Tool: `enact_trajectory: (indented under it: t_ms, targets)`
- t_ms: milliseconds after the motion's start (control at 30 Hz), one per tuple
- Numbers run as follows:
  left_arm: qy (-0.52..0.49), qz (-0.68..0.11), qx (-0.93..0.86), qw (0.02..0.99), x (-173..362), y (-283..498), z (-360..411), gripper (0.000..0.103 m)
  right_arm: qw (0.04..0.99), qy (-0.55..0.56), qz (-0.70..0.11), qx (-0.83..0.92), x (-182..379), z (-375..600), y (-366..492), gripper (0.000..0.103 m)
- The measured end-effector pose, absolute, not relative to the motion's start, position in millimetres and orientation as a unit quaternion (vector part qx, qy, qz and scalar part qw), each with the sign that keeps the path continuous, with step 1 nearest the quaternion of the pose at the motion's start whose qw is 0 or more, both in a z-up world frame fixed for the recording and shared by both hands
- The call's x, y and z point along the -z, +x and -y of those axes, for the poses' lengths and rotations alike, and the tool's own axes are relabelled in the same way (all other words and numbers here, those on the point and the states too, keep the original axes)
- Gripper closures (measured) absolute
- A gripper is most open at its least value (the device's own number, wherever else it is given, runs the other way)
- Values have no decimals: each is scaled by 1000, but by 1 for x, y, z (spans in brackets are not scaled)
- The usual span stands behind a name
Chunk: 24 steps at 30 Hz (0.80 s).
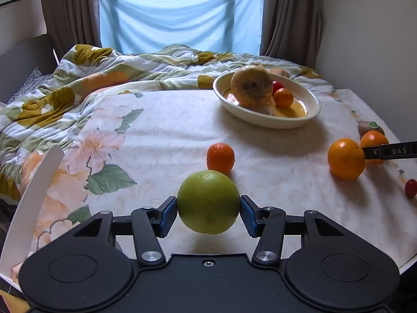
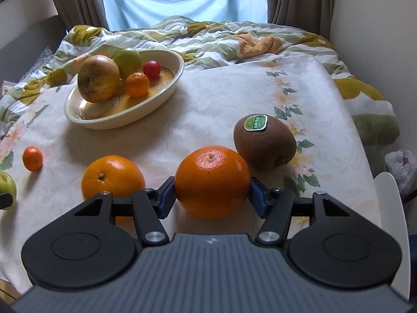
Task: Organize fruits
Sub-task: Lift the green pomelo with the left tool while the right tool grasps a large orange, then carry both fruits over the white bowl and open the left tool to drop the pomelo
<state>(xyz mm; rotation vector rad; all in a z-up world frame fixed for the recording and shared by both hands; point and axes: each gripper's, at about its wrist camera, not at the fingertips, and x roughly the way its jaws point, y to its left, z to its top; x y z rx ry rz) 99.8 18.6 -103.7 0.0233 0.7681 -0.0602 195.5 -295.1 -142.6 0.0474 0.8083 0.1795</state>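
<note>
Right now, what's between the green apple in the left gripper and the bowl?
A small mandarin just beyond the green apple; past it, bare cloth up to the bowl, in the left wrist view.

Red grape [image 1: 411, 187] cut by right edge (green apple [image 2: 6, 185] by left).

Green apple [image 1: 208, 202] between blue pads [image 1: 168, 216] of the black left gripper [image 1: 208, 208]. Orange [image 2: 212, 181] in the black right gripper [image 2: 212, 195]; brown kiwi [image 2: 264, 143], green sticker, at its 1 o'clock. Cream bowl [image 2: 166, 95], yellow inside: yellow-brown apple [image 2: 99, 78], red fruit [image 2: 152, 69]. Tablecloth [image 1: 156, 135] off-white, peach flowers, green leaves. Curtains [image 1: 70, 10] grey-brown.
</note>
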Motion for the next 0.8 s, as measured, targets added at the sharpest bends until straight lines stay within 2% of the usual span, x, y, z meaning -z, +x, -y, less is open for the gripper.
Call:
enact_trajectory:
  t_ms: [367,800]
  targets:
    - [4,-359,37,933,60,94,-15,46,922,16,-375,-91,103,286,180,30]
    - [28,-316,89,944,-10,116,3,46,933,3,-348,-90,24,272,179,30]
